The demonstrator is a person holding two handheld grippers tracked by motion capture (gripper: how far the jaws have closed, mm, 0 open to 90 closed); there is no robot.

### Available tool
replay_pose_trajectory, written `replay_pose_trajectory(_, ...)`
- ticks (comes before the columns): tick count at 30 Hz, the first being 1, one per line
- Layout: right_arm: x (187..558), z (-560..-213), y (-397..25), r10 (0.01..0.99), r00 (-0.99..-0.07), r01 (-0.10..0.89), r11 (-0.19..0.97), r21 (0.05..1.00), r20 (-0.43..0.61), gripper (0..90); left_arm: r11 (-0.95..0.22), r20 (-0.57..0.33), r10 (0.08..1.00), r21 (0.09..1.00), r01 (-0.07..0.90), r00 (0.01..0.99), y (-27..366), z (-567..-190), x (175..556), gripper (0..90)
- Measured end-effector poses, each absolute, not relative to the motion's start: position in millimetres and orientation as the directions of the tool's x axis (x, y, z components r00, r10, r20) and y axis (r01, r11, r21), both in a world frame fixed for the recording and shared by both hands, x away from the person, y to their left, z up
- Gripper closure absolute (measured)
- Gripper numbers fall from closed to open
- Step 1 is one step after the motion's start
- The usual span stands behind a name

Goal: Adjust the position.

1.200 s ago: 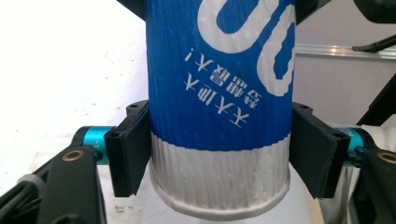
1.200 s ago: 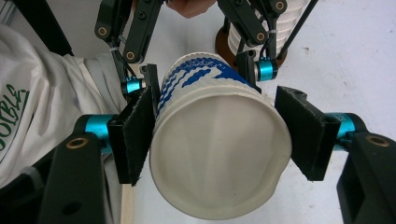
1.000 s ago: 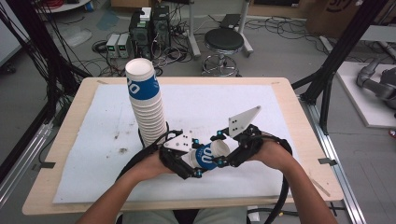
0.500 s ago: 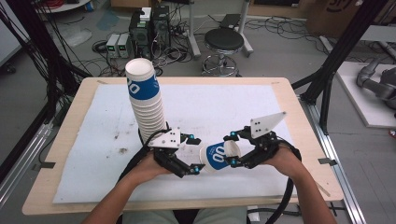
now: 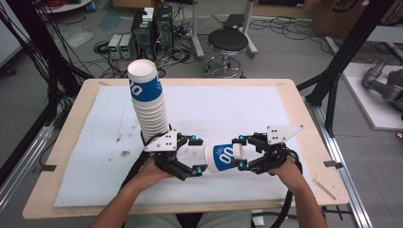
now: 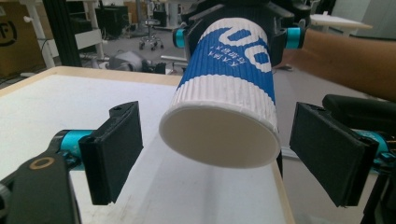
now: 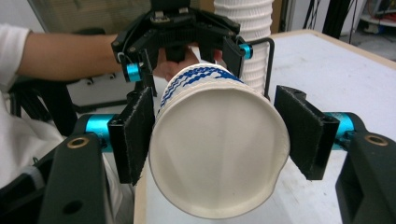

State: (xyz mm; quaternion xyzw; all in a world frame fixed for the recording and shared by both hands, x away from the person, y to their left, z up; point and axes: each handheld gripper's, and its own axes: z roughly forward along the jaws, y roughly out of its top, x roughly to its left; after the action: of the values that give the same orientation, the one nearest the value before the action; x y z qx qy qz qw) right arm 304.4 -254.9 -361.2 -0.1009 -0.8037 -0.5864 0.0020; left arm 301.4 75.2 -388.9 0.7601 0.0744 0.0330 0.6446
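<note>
A blue-and-white paper cup is held on its side above the table, just right of the tall cup stack. It is clamped by the right gripper; the left gripper is spread open around its base.

Both handheld grippers, the left gripper and the right gripper, are black frames with turquoise knobs, flat black padded jaws, brass-ringed screw holes, grey triangular top plates and black cables. The person wears a short white sleeve.
</note>
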Motion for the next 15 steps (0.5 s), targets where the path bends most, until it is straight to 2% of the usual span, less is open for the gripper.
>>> replay_pose_trajectory(5,305.6,-366.9,-251.5,0.136,-0.980,0.176,0.233,0.957,0.147,32.1,-0.154,-0.045,0.160,0.986,0.070,0.986,71.8,-390.5,300.2,16.9)
replay_pose_trajectory(15,308.7,-372.5,-246.3,0.122,-0.976,0.201,0.204,0.958,0.179,32.2,-0.177,-0.084,0.149,0.978,0.110,0.985,62.6,-401.3,300.5,16.4)
